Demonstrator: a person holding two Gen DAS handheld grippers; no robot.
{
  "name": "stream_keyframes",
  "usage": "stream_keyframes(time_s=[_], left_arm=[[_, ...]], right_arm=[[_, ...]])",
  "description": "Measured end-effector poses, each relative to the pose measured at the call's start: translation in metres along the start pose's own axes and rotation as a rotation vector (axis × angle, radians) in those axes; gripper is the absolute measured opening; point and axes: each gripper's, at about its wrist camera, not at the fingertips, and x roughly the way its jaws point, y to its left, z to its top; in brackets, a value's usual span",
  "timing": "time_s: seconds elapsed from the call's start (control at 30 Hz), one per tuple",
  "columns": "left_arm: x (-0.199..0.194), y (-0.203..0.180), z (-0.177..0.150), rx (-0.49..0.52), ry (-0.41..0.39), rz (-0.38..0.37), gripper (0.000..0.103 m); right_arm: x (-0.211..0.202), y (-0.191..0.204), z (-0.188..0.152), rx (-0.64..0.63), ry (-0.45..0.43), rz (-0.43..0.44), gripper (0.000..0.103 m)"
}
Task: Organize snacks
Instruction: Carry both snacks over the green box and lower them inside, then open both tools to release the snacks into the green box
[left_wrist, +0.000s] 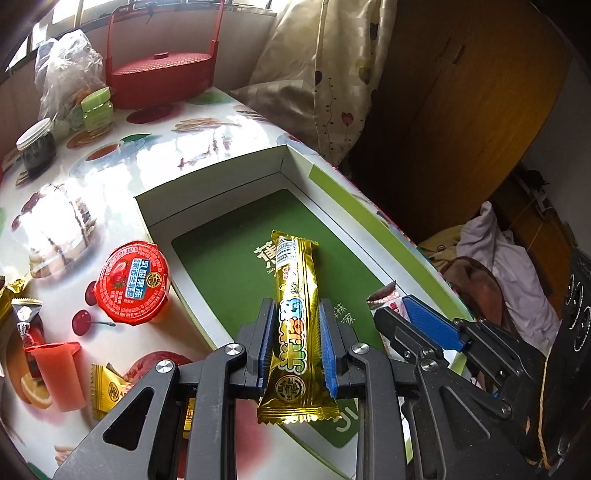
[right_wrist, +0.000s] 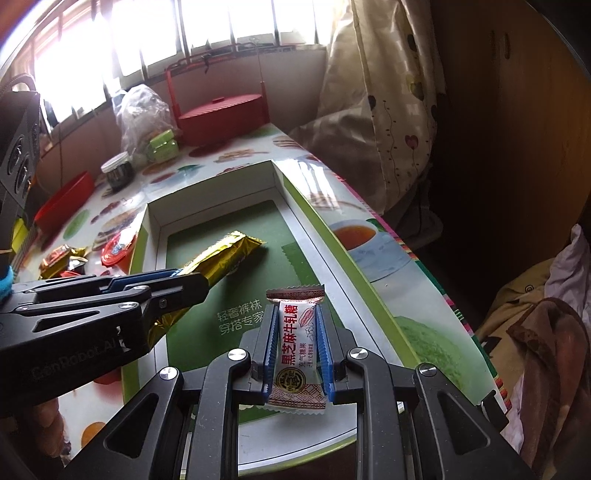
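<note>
My left gripper is shut on a long gold snack bar, held over the green floor of an open white-and-green box. The same bar shows in the right wrist view, with the left gripper around it. My right gripper is shut on a small white-and-red nougat candy, held above the box near its right side. In the left wrist view the right gripper sits at the box's right wall, holding the candy.
Left of the box lie a red-lidded jelly cup, a red tube, a yellow candy and other wrapped snacks. Further back stand a dark jar, a green jar, a plastic bag and a red basket. The table edge drops off on the right.
</note>
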Motion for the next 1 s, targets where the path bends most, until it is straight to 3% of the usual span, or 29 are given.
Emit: stream_keyframes(time_s=[0.2,0.33,0.8,0.93,1.0], left_arm=[[0.001,-0.001,0.0,0.0,0.005,-0.009,0.024],[-0.001,0.0,0.0,-0.001,0.004,-0.005,0.025],[-0.009,0.003,-0.003,-0.01,-0.01,-0.003,0.027],[-0.013,0.003,-0.004,-0.008,-0.019,-0.006,0.041],[-0.016,0.002,-0.004,-0.004,-0.025,-0.008,0.043]], right_arm=[[0.0,0.0,0.0,0.0,-0.001,0.0,0.02],[-0.002,0.001,0.001,-0.006,0.001,0.003,0.029],[-0.006,0.002,-0.001,-0.01,-0.005,-0.018,0.044],[-0.008,0.002,-0.001,-0.002,-0.009,-0.024,0.048],[-0.009,0.001,-0.002,0.004,-0.011,-0.027,0.05]])
